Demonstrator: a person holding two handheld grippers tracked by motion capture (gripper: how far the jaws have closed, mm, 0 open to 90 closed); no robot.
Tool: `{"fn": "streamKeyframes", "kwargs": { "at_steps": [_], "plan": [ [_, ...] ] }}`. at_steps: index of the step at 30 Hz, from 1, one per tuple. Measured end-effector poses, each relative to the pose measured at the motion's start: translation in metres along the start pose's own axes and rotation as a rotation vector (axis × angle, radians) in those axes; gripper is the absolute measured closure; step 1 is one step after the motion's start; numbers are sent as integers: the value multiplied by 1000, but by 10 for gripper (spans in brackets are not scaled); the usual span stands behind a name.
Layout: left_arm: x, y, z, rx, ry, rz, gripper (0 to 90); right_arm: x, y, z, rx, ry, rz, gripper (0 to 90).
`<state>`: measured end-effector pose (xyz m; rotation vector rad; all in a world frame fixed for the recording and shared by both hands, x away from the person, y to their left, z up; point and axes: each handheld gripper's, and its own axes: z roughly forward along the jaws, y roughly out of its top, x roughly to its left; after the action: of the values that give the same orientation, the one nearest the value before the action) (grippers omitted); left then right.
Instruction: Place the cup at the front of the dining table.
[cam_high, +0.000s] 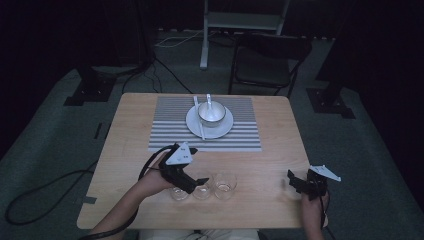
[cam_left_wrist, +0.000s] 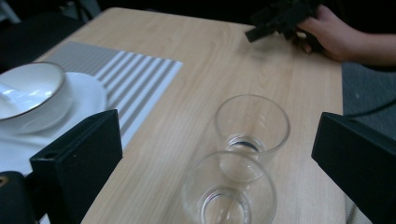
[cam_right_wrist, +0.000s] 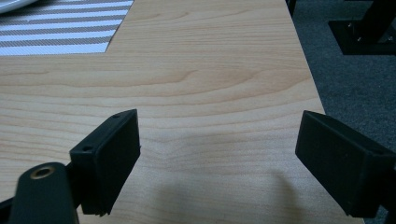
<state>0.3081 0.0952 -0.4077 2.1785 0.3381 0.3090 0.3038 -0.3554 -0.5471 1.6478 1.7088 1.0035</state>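
Three clear empty glasses stand in a row near the table's front edge: left glass (cam_high: 178, 193), middle glass (cam_high: 202, 189), right glass (cam_high: 225, 184). My left gripper (cam_high: 199, 181) is open and hovers over the left and middle ones. In the left gripper view, the left gripper (cam_left_wrist: 217, 140) has a near glass (cam_left_wrist: 229, 193) between its wide-apart jaws without touching it. A second glass (cam_left_wrist: 252, 123) stands just beyond. My right gripper (cam_high: 293, 182) is open above bare wood at the front right. In its own view the right gripper (cam_right_wrist: 217, 154) holds nothing.
A grey striped placemat (cam_high: 170, 135) lies at the table's middle back. It carries a white plate (cam_high: 192, 125) with a bowl (cam_high: 211, 114), a spoon and a chopstick. A folding chair (cam_high: 267, 60) stands beyond the table. The table's right edge (cam_right_wrist: 308, 79) runs close to the right gripper.
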Motion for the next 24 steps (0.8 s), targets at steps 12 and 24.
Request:
{"fn": "streamKeyframes", "kwargs": {
  "at_steps": [12,24],
  "plan": [
    [-17,14,45,113,-68,47,22,-2,0,0,-6,16,12,134],
    [-21,15,80,247,-86,58,22,-3,0,-1,-7,24,20,134]
  ]
}}
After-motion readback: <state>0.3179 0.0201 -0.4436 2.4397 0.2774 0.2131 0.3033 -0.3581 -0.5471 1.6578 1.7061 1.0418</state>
